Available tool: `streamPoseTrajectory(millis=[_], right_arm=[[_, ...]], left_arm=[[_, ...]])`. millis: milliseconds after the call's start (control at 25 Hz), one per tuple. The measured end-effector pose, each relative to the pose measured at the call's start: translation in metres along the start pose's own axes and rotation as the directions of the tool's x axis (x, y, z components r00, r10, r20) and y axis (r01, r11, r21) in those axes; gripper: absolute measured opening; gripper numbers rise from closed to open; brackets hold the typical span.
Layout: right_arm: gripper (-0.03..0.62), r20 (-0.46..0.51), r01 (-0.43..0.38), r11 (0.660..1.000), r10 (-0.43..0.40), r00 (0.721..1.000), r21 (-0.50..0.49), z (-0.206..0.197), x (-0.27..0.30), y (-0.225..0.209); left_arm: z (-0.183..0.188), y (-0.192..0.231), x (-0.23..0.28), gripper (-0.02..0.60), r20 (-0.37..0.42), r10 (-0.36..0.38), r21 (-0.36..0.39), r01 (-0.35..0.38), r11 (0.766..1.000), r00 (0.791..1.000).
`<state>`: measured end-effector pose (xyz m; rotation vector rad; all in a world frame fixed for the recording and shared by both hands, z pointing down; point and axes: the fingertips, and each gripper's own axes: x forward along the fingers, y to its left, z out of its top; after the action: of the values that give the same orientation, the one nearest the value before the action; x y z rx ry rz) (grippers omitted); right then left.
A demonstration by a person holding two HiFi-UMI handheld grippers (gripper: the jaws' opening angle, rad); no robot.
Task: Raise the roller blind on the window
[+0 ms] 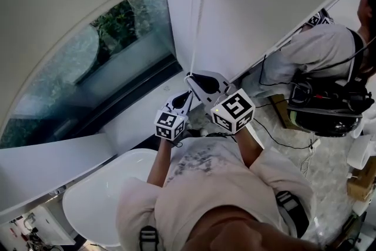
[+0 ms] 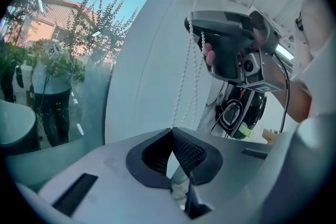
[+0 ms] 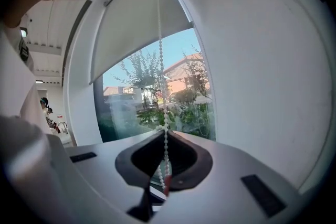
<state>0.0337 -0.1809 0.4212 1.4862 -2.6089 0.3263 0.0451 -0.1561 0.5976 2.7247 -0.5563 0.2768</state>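
Right hand-held gripper [image 3: 164,131] pinches the white beaded chain [image 3: 161,86]

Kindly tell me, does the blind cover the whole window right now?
No, the blind ends partway down, leaving the window glass below its hem uncovered.

Roller blind [image 3: 137,34]: matt off-white cloth. Bead chain [image 3: 162,86]: small, smooth white beads, seemingly plastic. Window glass [image 1: 82,73], at 9 o'clock in the head view: glossy, speckled with spots. Left claw [image 2: 171,134] and right claw [image 3: 165,136]: smooth matt grey plastic shells with black ribbed pads [image 2: 189,152].
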Motion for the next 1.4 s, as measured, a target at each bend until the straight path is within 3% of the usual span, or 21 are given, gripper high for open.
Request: streamPoseTrajectory(millis=[400, 800, 1160, 1400], right_arm=[[0.064, -0.05, 0.003, 0.999, -0.001, 0.999, 0.039, -0.039, 0.007, -0.011], [0.064, -0.03, -0.011, 1.0, 0.011, 0.999, 0.007, -0.034, 0.01, -0.018], [0.064, -0.018, -0.016, 1.0, 0.016, 1.0, 0.006, -0.039, 0.006, -0.024], [0.064, -0.015, -0.027, 1.0, 0.027, 1.0, 0.008, -0.037, 0.007, -0.023]], left_arm=[[-0.037, 0.009, 0.013, 0.008, -0.061, 0.001, -0.029, -0.003, 1.0, 0.998], [-0.022, 0.007, 0.007, 0.009, -0.059, 0.0, 0.024, 0.002, 1.0, 0.998], [0.065, -0.009, -0.038, 0.065, 0.078, -0.007, 0.064, 0.002, 0.998, 0.997], [0.157, -0.022, -0.066, 0.066, 0.226, -0.039, 0.146, 0.006, 0.989, 0.973]])
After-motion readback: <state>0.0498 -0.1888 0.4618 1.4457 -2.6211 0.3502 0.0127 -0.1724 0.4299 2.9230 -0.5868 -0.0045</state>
